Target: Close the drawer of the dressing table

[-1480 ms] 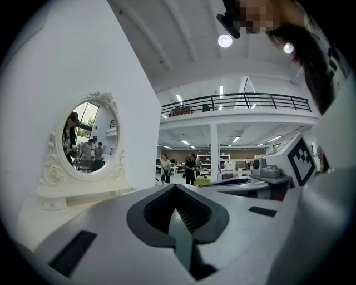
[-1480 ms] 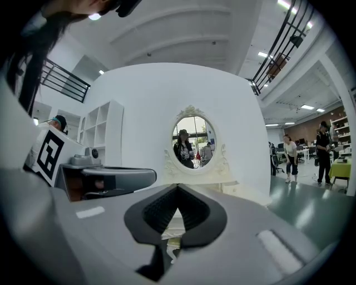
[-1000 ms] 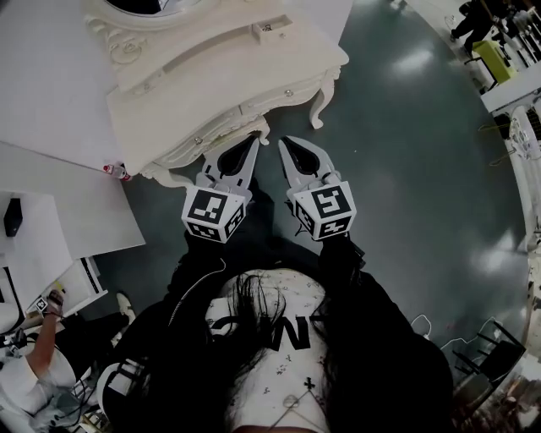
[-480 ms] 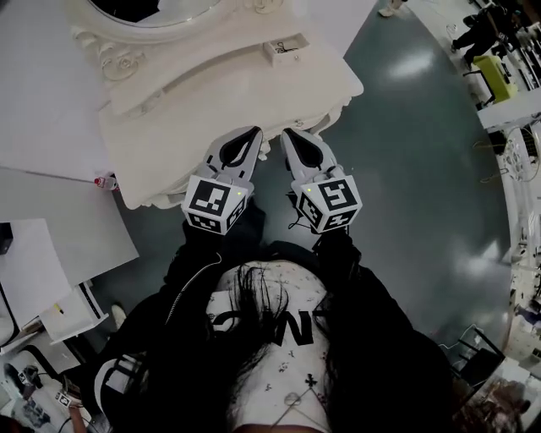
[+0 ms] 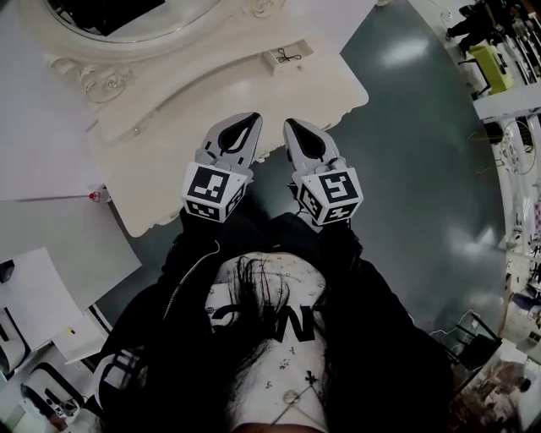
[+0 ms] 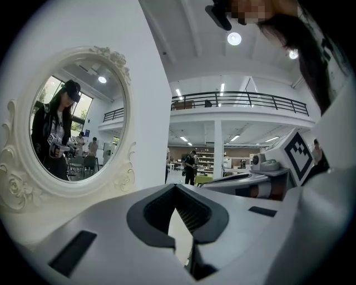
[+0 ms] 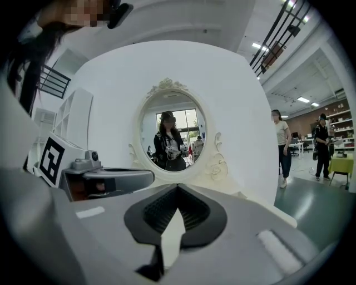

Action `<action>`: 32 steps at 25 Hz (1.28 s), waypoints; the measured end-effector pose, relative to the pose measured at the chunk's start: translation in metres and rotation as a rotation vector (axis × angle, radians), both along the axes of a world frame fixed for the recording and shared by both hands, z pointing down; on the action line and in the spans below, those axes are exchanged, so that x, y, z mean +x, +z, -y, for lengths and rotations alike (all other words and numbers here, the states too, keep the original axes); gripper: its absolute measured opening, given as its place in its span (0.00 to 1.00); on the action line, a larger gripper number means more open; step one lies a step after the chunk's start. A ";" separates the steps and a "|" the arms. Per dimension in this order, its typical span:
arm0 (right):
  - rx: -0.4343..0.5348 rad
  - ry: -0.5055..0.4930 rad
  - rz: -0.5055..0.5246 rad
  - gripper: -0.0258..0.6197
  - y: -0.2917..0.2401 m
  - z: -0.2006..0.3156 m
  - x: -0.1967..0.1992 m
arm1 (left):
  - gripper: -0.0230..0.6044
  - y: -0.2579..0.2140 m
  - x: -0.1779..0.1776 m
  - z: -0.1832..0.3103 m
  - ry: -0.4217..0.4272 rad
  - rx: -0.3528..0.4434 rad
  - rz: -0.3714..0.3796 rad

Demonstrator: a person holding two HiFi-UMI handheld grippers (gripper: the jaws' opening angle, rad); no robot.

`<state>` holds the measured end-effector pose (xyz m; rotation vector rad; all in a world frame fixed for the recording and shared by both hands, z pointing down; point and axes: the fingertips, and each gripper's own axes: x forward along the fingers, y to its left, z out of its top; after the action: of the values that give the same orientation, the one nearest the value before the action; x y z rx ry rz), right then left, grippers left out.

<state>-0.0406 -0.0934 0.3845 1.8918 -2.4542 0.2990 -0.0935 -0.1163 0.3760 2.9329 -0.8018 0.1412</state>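
Each pinched tip to tip on nothing, left claw [image 5: 250, 118] and right claw [image 5: 291, 125] sat side by side at front edge of white carved vanity surface [image 5: 211, 97], below oval framed mirror [image 5: 127, 21]. Its drawer front lay hidden under overhang, likely nearly home. Best finish: both claws level, pushing evenly, straight in until flush.

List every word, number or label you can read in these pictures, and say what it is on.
"C" and "N": big letters on the person's shirt, partly under hair; the rest is hidden.
Small card on the dressing table: print too small to read.
On the left gripper and right gripper, the cubes show square patterns, no letters.
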 end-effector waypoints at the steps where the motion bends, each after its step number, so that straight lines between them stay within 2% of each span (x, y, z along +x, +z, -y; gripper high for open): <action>1: -0.007 0.007 -0.003 0.05 0.002 0.005 0.003 | 0.04 0.003 0.001 0.004 0.006 -0.008 -0.001; 10: -0.011 -0.022 -0.021 0.05 0.004 0.050 0.029 | 0.04 0.004 0.030 0.041 -0.001 -0.014 -0.011; 23: -0.024 -0.225 -0.030 0.05 0.006 0.141 0.090 | 0.04 -0.006 0.093 0.110 -0.183 -0.003 -0.015; 32: -0.075 -0.297 0.005 0.05 0.033 0.175 0.112 | 0.04 0.010 0.095 0.124 -0.320 -0.043 0.013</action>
<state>0.0713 -0.2680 0.4171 1.4722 -2.6371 0.3776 0.0017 -0.2404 0.3860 2.7206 -1.2372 0.1496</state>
